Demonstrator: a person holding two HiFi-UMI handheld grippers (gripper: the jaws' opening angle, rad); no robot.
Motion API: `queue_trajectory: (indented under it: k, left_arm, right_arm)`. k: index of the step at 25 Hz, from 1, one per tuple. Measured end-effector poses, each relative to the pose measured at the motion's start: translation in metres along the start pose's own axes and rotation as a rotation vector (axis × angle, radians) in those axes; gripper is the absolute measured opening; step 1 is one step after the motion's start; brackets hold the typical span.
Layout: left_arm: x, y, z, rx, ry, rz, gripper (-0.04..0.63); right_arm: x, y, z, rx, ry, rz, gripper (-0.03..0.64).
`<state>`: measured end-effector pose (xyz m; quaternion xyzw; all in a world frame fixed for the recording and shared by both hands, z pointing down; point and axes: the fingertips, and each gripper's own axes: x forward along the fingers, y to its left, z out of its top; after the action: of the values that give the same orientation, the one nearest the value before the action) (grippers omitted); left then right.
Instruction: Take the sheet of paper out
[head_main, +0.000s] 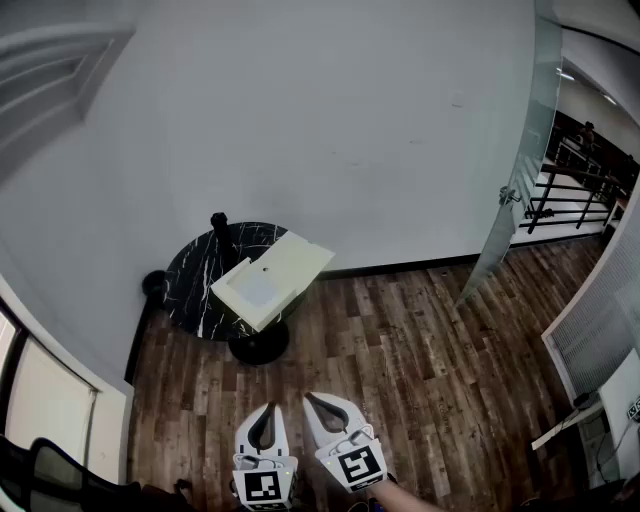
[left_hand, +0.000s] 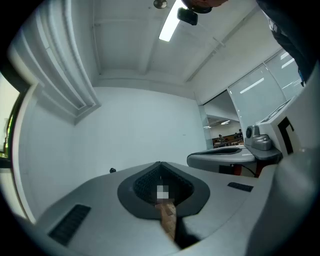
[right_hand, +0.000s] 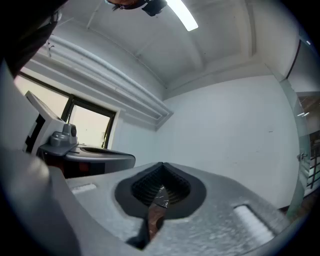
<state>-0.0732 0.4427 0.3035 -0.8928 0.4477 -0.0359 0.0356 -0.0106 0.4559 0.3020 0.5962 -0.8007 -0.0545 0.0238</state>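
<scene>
A pale cream flat box (head_main: 275, 275) lies open on a small round black marble table (head_main: 200, 280) by the white wall. A lighter rectangle (head_main: 258, 291) in its near half may be the sheet of paper; I cannot tell for sure. My two grippers are held low and close to me, well short of the table. The left gripper (head_main: 269, 408) (left_hand: 160, 163) is shut and empty. Beside it, the right gripper (head_main: 309, 398) (right_hand: 162, 164) is shut too, with nothing between its jaws. Both point level towards the wall.
A small black object (head_main: 219, 223) stands at the table's far edge, and a dark round thing (head_main: 155, 284) sits on the floor left of it. A glass door (head_main: 515, 170) stands ajar at right. A black chair (head_main: 55, 472) is at bottom left. Wooden floor (head_main: 420, 350) lies between.
</scene>
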Motion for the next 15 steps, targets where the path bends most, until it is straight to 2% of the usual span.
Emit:
queue_trajectory:
  k: [4,10,12,15]
  left_arm:
    - [0.016,0.013,-0.005,0.0,-0.019,-0.009,0.005]
    - [0.05,0.038,-0.025,-0.059,0.003,-0.033,0.005]
    - [0.062,0.055,-0.03,-0.055,0.0,-0.049,0.005]
    - [0.079,0.086,-0.039,-0.087,0.018,-0.059,0.005]
  right_arm:
    - [0.016,-0.017,-0.008,0.065,0.01,-0.056,-0.003]
    - [0.064,-0.014,-0.029,0.055,0.092,0.016,-0.002]
    - [0.085,-0.013,-0.034,0.04,0.107,0.028,-0.001]
    - [0.118,-0.013,-0.039,0.027,0.133,0.026,-0.002]
